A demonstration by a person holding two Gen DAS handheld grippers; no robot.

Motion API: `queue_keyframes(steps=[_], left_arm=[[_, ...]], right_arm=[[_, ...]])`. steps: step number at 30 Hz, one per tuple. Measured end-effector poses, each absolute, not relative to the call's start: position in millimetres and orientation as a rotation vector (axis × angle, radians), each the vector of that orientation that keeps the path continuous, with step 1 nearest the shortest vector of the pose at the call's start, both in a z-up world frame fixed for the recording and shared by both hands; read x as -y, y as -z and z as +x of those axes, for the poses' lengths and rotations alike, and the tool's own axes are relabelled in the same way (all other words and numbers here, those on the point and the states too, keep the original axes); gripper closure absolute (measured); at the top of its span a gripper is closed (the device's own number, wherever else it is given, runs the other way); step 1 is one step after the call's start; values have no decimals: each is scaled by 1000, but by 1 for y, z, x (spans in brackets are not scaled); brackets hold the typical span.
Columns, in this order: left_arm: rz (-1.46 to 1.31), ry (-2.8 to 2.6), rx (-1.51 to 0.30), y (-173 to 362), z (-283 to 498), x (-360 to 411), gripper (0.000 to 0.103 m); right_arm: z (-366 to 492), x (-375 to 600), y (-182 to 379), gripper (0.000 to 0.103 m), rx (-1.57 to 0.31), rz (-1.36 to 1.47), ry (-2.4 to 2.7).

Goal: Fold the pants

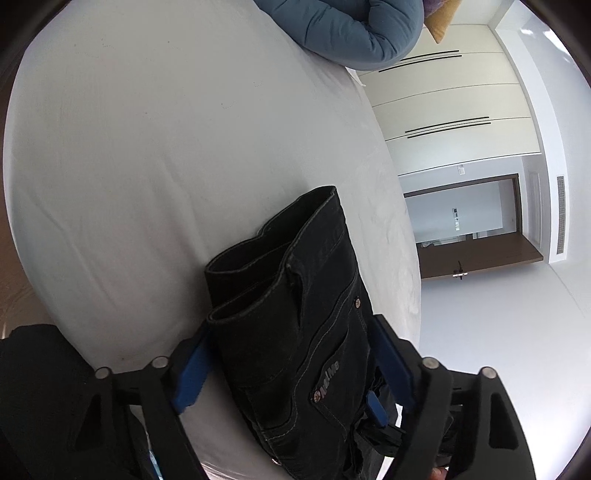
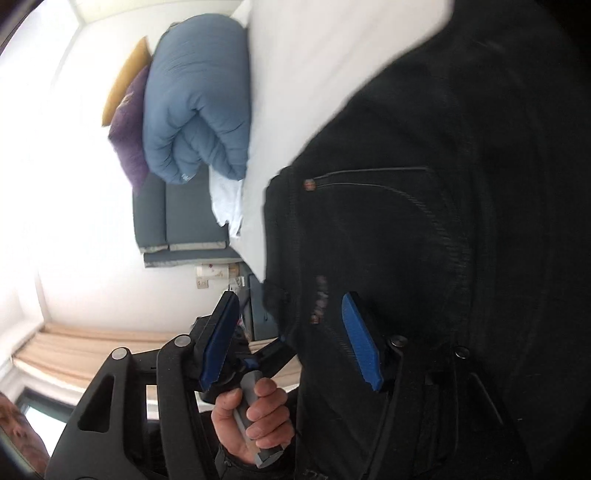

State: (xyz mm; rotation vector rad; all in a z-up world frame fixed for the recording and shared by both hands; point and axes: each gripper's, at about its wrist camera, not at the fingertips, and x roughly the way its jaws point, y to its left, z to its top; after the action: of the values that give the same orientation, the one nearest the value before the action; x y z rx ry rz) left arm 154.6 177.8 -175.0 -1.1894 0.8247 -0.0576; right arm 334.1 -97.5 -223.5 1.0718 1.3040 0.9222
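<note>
The black jeans (image 1: 295, 314) lie folded on the white bed (image 1: 166, 166), with hems and a back pocket showing. My left gripper (image 1: 291, 358) stands wide open around the folded stack, one blue pad (image 1: 190, 369) on each side, not pressing it. In the right wrist view the jeans (image 2: 424, 221) fill the right half, blurred. My right gripper (image 2: 291, 339) is open, with the jeans' edge between its blue pads (image 2: 360, 341); the other gripper's handle in a hand (image 2: 255, 413) shows behind.
A rolled blue duvet (image 1: 351, 29) and purple and yellow pillows (image 2: 127, 122) lie at the bed's head. A grey headboard (image 2: 173, 218) is beside them. Wardrobe doors (image 1: 450, 92) and a doorway (image 1: 469, 221) are past the bed's edge.
</note>
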Motion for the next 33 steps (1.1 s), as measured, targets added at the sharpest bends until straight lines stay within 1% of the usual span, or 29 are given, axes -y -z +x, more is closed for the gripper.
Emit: queue_keyframes(steps=[2, 4, 5, 6, 7, 8, 10, 15, 16, 17, 19, 22, 24, 26, 28, 33], left_arm=[[-1203, 64, -830, 176, 154, -178, 28], [-1229, 69, -827, 179, 156, -180, 34], [-1251, 74, -823, 182, 158, -181, 41], [-1263, 73, -825, 184, 159, -182, 56], [-1274, 67, -834, 187, 159, -184, 67], [-1291, 68, -839, 191, 160, -185, 79], [-1321, 69, -835, 197, 159, -186, 80], [-1252, 56, -823, 188, 161, -179, 84], [-1243, 54, -822, 187, 161, -178, 84], [-1225, 52, -821, 183, 162, -177, 84], [-1178, 57, -816, 175, 162, -174, 85], [-1085, 66, -805, 157, 165, -166, 86], [-1018, 73, -797, 142, 167, -158, 86], [-938, 87, -786, 125, 168, -146, 86], [-845, 107, -773, 107, 169, -130, 86], [-594, 199, -745, 64, 169, -69, 86]], right_arm=[[338, 91, 217, 45, -1294, 1075, -946], [341, 84, 220, 44, -1313, 1069, -932], [341, 81, 224, 44, -1339, 1051, -909], [340, 79, 233, 44, -1382, 1030, -878], [338, 82, 243, 47, -1412, 1023, -856], [339, 80, 247, 48, -1409, 1025, -845], [338, 84, 247, 46, -1395, 1061, -840], [330, 85, 235, 44, -1376, 1101, -895], [329, 83, 235, 43, -1386, 1085, -897], [328, 79, 237, 44, -1407, 1029, -871], [327, 75, 247, 48, -1428, 982, -828], [326, 79, 248, 48, -1395, 1013, -838], [325, 82, 245, 45, -1401, 1022, -839], [323, 92, 234, 43, -1394, 1046, -824], [323, 106, 212, 43, -1333, 1043, -842], [329, 145, 156, 43, -1252, 893, -855]])
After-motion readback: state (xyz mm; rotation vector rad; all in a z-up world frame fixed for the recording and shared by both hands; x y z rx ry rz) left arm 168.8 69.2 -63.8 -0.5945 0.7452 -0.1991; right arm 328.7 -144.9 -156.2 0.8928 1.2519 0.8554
